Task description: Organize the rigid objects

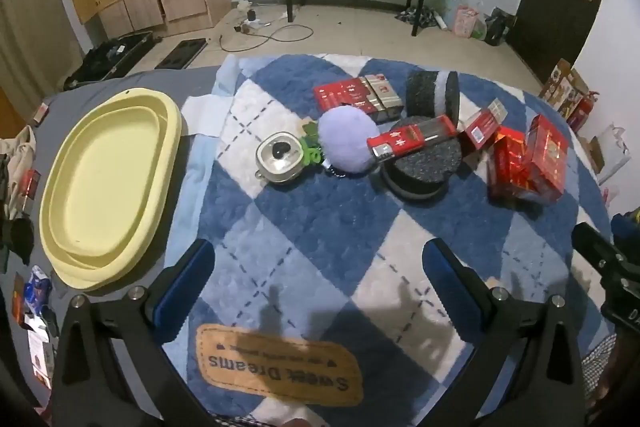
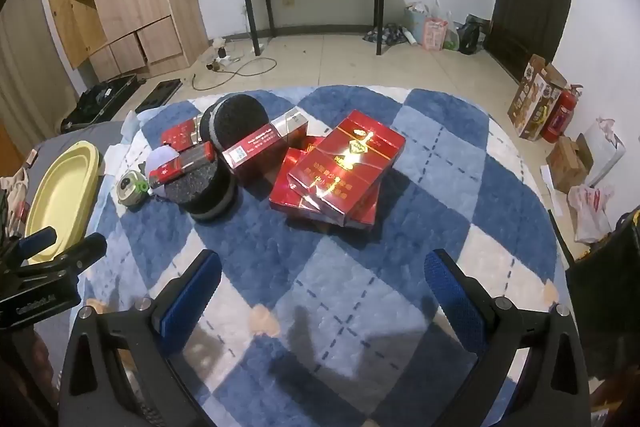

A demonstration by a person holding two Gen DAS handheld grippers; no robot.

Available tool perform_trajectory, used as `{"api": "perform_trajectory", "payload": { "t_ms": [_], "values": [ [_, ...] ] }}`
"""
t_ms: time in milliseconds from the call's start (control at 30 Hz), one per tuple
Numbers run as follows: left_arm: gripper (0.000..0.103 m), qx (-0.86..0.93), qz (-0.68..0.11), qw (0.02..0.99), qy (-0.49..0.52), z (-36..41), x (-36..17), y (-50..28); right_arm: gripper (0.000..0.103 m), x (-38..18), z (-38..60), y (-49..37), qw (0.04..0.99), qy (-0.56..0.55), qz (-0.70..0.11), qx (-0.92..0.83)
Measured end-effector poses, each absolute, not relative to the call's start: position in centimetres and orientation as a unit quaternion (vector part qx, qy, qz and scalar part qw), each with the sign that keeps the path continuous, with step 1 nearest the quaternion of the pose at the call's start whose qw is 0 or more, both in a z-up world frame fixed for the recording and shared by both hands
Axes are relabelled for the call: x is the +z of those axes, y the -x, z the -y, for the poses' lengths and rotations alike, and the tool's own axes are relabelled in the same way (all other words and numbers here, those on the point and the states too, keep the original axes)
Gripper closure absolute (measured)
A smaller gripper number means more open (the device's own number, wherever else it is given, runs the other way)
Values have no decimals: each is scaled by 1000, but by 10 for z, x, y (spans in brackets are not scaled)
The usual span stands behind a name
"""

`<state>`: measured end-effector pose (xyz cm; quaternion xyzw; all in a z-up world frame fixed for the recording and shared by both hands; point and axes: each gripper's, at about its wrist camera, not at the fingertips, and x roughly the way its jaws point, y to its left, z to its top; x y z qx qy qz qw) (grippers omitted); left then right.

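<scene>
Tan rug label (image 1: 279,365) reads "Sweet Dreams"; both hand-held grippers (image 1: 319,283) (image 2: 325,291) spread, seemingly empty.

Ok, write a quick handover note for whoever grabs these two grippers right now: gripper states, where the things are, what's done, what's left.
Left gripper: open, empty, above the rug.
Right gripper: open, empty, above the rug.
Yellow tray: at the left, beside the checkered rug, nothing in it.
On the rug, in a loose pile: two stacked red boxes, smaller red boxes, two black round sponges, purple pompom, small metal tin.
Done: nothing sorted yet.
Left: probably move the items into the tray.
</scene>
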<state>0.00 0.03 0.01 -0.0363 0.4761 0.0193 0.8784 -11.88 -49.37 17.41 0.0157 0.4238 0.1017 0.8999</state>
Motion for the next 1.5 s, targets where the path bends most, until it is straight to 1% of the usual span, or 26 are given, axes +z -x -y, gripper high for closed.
{"api": "perform_trajectory", "payload": {
  "t_ms": [167,200,433,1500],
  "values": [
    [0,14,-471,881,39,-14,-5,4,0,174,492,119,898,-12,-426,105],
    [0,28,-473,881,23,-5,-6,4,0,169,490,118,898,-12,-426,106],
    [0,39,-478,877,10,0,-7,2,0,170,488,120,900,-6,-424,103],
    [0,30,-477,879,4,-10,-7,1,0,158,488,110,897,-5,-428,108]
  ]
}}
